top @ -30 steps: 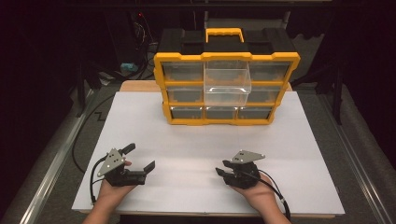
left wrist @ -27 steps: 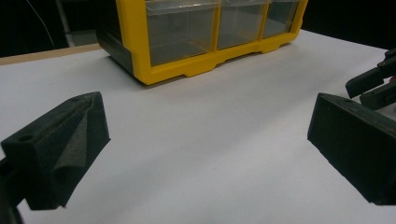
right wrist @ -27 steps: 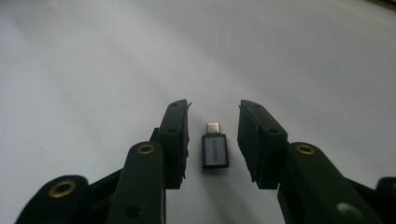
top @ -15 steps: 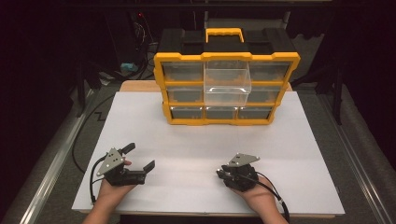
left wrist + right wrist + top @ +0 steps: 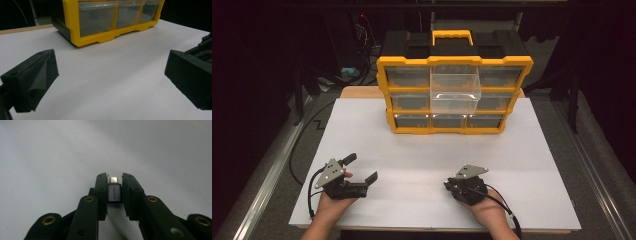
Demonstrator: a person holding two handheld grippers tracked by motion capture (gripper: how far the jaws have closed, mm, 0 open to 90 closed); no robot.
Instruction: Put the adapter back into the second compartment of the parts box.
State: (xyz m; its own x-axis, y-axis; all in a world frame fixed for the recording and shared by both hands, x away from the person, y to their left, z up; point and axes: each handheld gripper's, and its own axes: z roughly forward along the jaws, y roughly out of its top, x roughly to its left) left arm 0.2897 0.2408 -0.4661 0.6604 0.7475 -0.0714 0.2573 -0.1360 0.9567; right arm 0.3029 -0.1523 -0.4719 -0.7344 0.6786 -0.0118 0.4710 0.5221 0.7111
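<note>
My right hand-held gripper, jaws just closing, pinches the small grey metal plug adapter, its long axis pointing straight ahead between them.

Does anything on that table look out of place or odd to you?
One thing: the clear middle drawer of the yellow organizer sticks out, while its neighbours sit flush. Otherwise tidy. The right gripper, whose jaws have just been closing, has a small grey adapter between them.

Black jaws, brass rivets, grey plates
</note>
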